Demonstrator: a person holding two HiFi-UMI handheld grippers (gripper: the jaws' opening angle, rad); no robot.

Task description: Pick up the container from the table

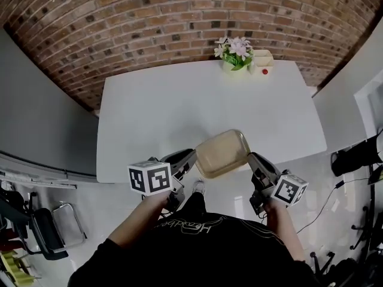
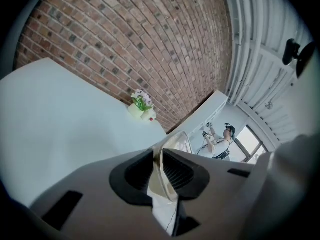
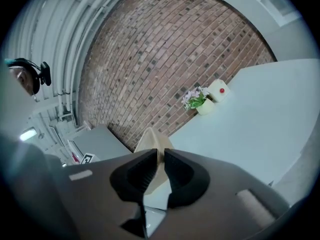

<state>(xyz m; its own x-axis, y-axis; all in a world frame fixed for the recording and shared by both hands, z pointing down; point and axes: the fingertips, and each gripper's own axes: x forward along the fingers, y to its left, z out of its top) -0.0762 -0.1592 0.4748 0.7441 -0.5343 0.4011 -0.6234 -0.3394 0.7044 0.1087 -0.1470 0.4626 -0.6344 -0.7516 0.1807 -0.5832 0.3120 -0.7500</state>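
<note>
A beige, see-through rectangular container hangs over the front edge of the white table, held from both sides. My left gripper is shut on its left rim, my right gripper on its right rim. In the left gripper view the dark jaws of the left gripper pinch the thin container wall. Likewise the right gripper clamps the container edge, which rises as a pale wedge above the jaws.
At the table's far edge, against the brick wall, stand a potted flower and a cream box with a red dot. Chairs stand on the floor at the lower left. Another person stands far off by a window.
</note>
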